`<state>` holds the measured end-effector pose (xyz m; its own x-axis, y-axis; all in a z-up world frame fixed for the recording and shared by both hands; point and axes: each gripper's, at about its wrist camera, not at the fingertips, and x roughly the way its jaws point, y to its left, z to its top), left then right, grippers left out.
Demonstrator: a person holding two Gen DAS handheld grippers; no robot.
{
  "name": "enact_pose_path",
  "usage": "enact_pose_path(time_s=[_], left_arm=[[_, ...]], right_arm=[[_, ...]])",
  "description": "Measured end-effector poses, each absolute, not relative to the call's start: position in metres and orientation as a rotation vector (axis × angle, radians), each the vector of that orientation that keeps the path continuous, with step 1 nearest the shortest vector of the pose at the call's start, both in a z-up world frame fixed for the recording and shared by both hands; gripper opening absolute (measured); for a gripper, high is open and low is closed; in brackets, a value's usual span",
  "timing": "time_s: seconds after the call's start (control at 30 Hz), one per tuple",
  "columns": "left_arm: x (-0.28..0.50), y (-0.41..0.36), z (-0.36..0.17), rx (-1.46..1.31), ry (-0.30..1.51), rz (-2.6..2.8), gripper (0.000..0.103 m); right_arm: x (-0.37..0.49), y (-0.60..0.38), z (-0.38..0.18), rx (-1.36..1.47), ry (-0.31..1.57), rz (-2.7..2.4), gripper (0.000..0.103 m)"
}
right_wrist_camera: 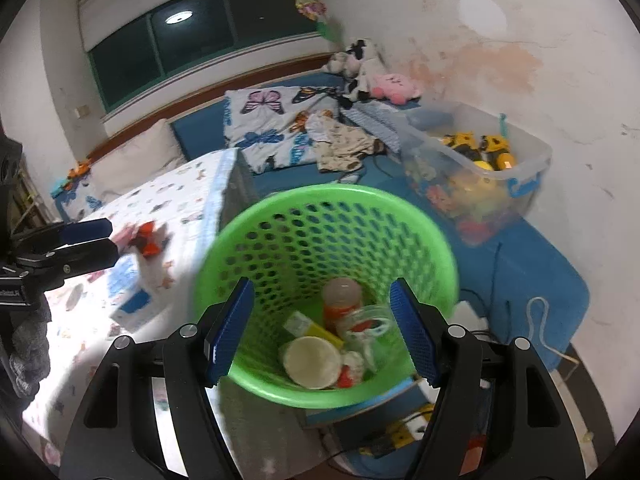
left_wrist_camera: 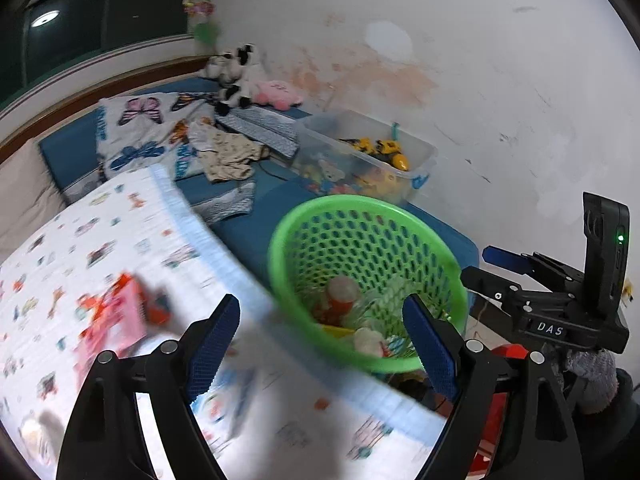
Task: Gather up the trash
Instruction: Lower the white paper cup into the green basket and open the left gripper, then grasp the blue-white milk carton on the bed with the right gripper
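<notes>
Both wrist views look steeply down, close over the bed; both share the green perforated plastic basket (left_wrist_camera: 288, 236) (right_wrist_camera: 224, 236).

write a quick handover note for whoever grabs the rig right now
Left hand-held gripper: open, empty, over the patterned quilt.
Right hand-held gripper: jaws either side of the green basket; the grip itself is hard to judge.
Done: the basket already holds a bottle, a round lid and wrappers.
Left: the pink and orange packet lies on the quilt; a blue and white box lies near its edge.
</notes>
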<state>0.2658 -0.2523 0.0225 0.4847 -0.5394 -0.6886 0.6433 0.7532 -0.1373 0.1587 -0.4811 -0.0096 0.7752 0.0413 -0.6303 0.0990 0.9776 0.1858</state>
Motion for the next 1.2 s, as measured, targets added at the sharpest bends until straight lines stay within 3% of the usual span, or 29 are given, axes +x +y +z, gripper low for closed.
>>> enact_pose_path(time_s=[0.67,1.2], left_arm=[[0.279,-0.06,0.007,0.017,0.814,-0.406,0.081],[0.269,0.001,-0.006,0.025,0.833,-0.323,0.081]], right_arm=[[0.215,-0.329,-0.021,0.063,0.779,0.295,0.071],[0.279,-0.247,-0.052,-0.143,0.889,0.451,0.077]])
